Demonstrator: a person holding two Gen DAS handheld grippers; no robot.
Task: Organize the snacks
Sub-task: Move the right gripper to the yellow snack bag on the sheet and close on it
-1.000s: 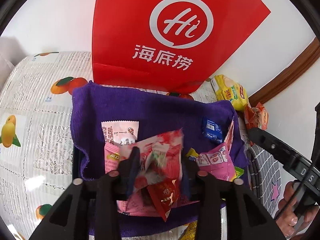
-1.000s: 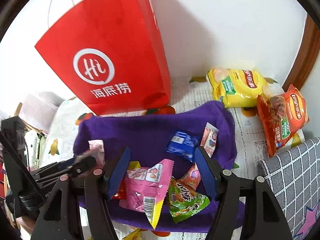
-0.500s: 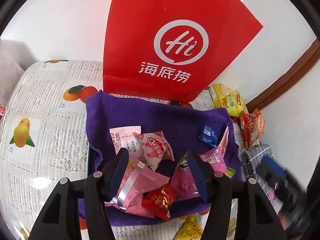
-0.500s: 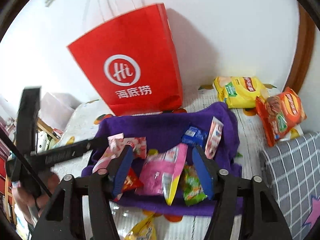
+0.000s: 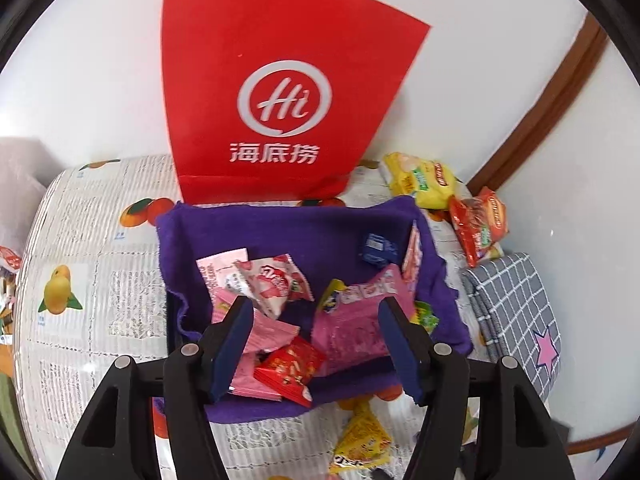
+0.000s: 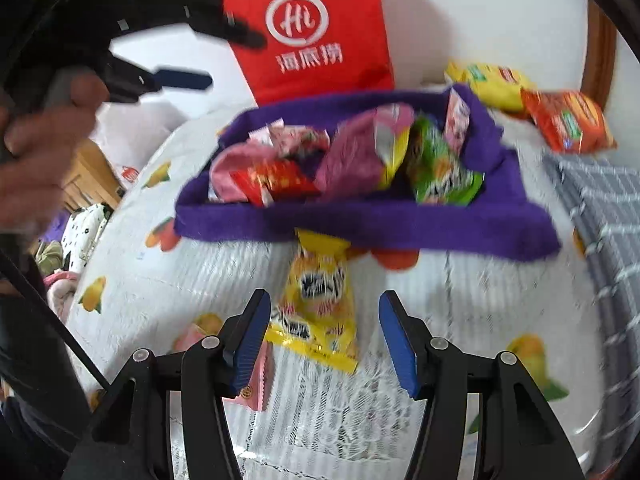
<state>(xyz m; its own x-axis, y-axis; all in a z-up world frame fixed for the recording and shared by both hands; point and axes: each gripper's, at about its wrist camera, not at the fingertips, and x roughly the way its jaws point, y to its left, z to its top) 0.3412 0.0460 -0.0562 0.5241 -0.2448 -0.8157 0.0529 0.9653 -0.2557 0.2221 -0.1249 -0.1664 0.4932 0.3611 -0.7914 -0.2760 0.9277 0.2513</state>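
Dropped pink packet (image 5: 266, 286) lies in tray (image 5: 280, 228); left gripper (image 5: 316, 320) spread, empty above.

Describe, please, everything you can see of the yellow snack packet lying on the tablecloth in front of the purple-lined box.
The yellow plastic snack packet is a flat, sealed pouch with black-and-white lettering and small red marks. It lies flat on the white fruit-printed tablecloth, its top end reaching under the overhanging purple cloth. The open right gripper frames it; neither of the blue fingers touches it.

We see the snack packets (image 5: 276, 284) lying in the cloth-lined tray (image 5: 280, 228), the paper bag (image 5: 280, 92) standing behind it, two chip bags (image 5: 424, 178) at its right, one loose packet (image 6: 320, 300) before it.
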